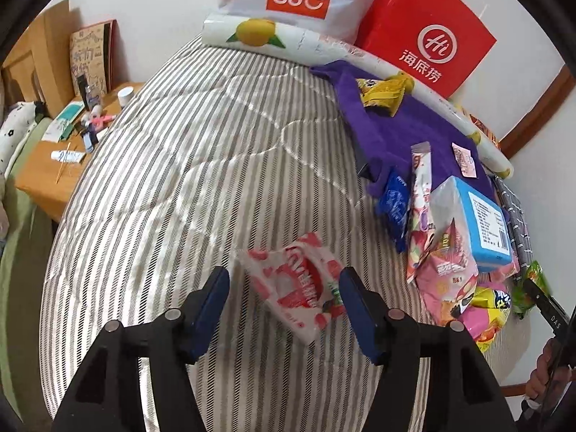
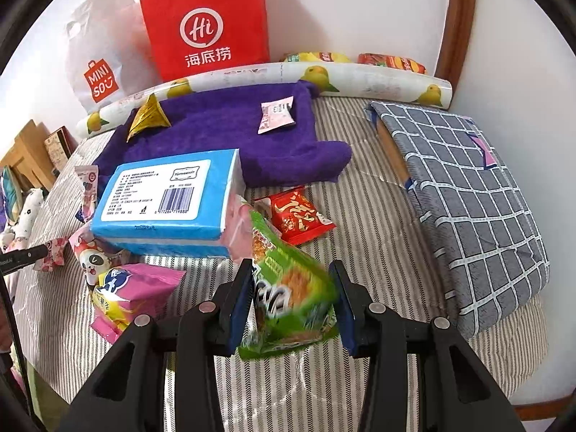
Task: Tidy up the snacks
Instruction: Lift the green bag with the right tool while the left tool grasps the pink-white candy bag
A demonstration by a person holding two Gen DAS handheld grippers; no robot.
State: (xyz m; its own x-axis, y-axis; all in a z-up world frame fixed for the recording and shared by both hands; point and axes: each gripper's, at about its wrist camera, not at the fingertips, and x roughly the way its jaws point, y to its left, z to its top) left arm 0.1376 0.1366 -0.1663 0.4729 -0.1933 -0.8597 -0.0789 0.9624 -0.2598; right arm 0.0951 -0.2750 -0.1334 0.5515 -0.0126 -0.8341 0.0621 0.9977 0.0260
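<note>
- Step in hand: sorting snacks on the striped bed (image 1: 172, 165).
- Left tongs (image 1: 284, 309) released, straddling the red-and-white strawberry-print packet (image 1: 298, 288) lying near.
- Right tongs (image 2: 293, 302) spread around the green crinkled snack bag (image 2: 291, 288); grip uncertain.
- Next move probably requires clenching, then lifting.

Left tool (image 1: 284, 309), right tool (image 2: 293, 302): black angular bodies, blue finger pads, round silver screws.
</note>
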